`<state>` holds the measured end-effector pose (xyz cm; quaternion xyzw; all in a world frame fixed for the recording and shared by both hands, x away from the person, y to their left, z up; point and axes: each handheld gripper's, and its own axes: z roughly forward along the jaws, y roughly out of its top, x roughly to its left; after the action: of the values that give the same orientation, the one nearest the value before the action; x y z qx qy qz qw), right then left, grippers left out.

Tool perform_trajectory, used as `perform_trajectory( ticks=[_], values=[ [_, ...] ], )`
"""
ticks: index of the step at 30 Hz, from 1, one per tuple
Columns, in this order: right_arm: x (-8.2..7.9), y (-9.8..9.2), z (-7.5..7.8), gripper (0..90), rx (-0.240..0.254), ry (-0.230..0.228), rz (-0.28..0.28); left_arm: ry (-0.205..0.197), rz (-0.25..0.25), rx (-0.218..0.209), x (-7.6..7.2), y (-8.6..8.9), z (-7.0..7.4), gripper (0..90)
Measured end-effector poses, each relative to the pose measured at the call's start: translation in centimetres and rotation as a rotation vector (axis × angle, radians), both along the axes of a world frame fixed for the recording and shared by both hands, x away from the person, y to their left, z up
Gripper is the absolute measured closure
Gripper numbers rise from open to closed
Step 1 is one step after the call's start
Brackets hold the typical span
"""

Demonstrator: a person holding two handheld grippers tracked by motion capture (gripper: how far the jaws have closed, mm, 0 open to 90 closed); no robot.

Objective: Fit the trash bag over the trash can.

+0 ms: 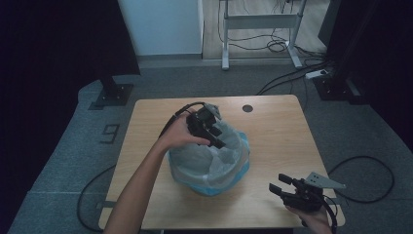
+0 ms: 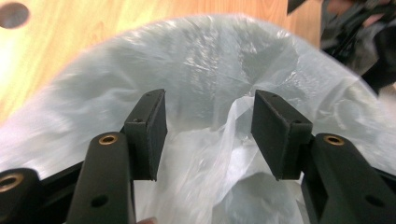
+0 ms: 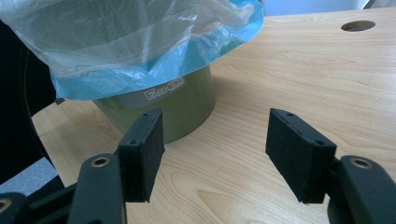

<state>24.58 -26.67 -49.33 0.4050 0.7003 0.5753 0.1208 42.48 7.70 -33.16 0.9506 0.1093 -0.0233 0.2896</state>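
Note:
A small green bin (image 3: 177, 112) stands mid-table, lined with a blue bag (image 3: 140, 77) and a clear plastic bag (image 1: 195, 158) over it. My left gripper (image 1: 218, 138) hangs over the bin's far rim, pointing down into the clear bag (image 2: 201, 60). Its jaws (image 2: 208, 135) stand open, and a loose fold of plastic rises between them close to the right-hand pad (image 2: 275, 130), with no pad pressing on it. My right gripper (image 1: 276, 184) rests near the table's front right corner, aimed at the bin. Its jaws (image 3: 215, 154) are open with only bare wood between them.
The wooden table (image 1: 277, 136) has a round cable hole (image 1: 247, 108) at the back. Cables run over the grey floor on both sides. A desk frame (image 1: 258, 22) stands behind, and a dark stand (image 1: 114, 90) is at the back left.

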Motion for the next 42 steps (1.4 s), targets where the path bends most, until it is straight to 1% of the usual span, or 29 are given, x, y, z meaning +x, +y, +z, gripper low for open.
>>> perform_trajectory(
  ticks=[3,4,6,7,10,12,14,15,17,19,21,24,26,29,32,35,37,39,42],
  values=[
    [0.0,0.0,0.0,36.4,0.000,-0.001,-0.002,-0.007,0.043,0.004,0.5,0.7,0.1,44.4],
    [0.1,0.0,0.0,36.4,0.000,-0.001,-0.002,-0.007,0.043,0.004,0.5,0.7,0.1,43.8],
    [0.1,0.1,0.0,36.4,-0.001,-0.001,-0.001,-0.009,0.067,0.029,1.0,0.8,-0.3,43.5],
    [0.1,0.1,0.0,36.4,-0.002,-0.001,0.000,0.000,0.077,0.044,1.4,0.8,-0.8,42.0],
    [0.1,0.1,0.0,36.4,-0.006,-0.001,-0.001,0.003,0.078,0.055,1.5,0.8,-1.3,40.9],
    [0.1,0.1,-0.1,36.4,-0.005,-0.001,-0.002,-0.016,0.074,0.053,1.1,0.8,-1.2,40.0],
    [0.0,0.0,-0.1,36.4,-0.004,-0.001,-0.006,-0.042,0.070,0.026,0.3,1.0,-0.6,38.4],
    [0.0,-0.1,-0.1,36.4,-0.003,0.000,-0.007,-0.054,0.062,0.015,-0.1,1.1,-0.3,38.0],
    [0.0,-0.1,-0.1,36.4,-0.003,0.001,-0.008,-0.075,0.041,0.010,-1.3,1.2,0.2,38.0],
    [0.0,0.0,-0.1,36.4,-0.003,-0.001,-0.008,-0.083,0.017,0.009,-2.4,1.1,0.3,37.9],
    [0.0,0.2,-0.1,36.4,-0.006,-0.002,-0.005,-0.091,-0.003,0.025,-3.4,0.8,0.0,37.7],
    [0.0,0.4,-0.1,36.4,-0.009,-0.002,-0.001,-0.093,-0.036,0.061,-4.6,0.1,-0.8,37.4],
    [0.0,0.5,-0.1,36.4,-0.010,0.000,0.003,-0.085,-0.054,0.072,-5.1,-0.2,-1.3,37.1],
    [0.1,0.7,-0.2,36.4,-0.015,-0.002,0.006,-0.072,-0.069,0.097,-5.6,-0.5,-1.9,37.1],
    [0.1,0.7,-0.3,36.4,-0.014,0.002,0.007,-0.056,-0.078,0.121,-5.6,-0.8,-2.4,37.1],
    [0.2,0.6,-0.3,36.4,-0.015,0.004,0.007,-0.050,-0.084,0.144,-5.6,-1.1,-2.9,36.8],
    [0.1,0.6,-0.3,36.4,-0.016,0.004,0.006,-0.050,-0.081,0.141,-5.6,-1.2,-3.0,36.2],
    [0.1,0.5,-0.3,36.4,-0.015,0.002,0.004,-0.059,-0.073,0.128,-5.6,-0.9,-2.8,36.0],
    [0.1,0.4,-0.3,36.4,-0.014,0.001,0.002,-0.080,-0.045,0.071,-5.7,0.2,-1.9,35.3]
  ],
)
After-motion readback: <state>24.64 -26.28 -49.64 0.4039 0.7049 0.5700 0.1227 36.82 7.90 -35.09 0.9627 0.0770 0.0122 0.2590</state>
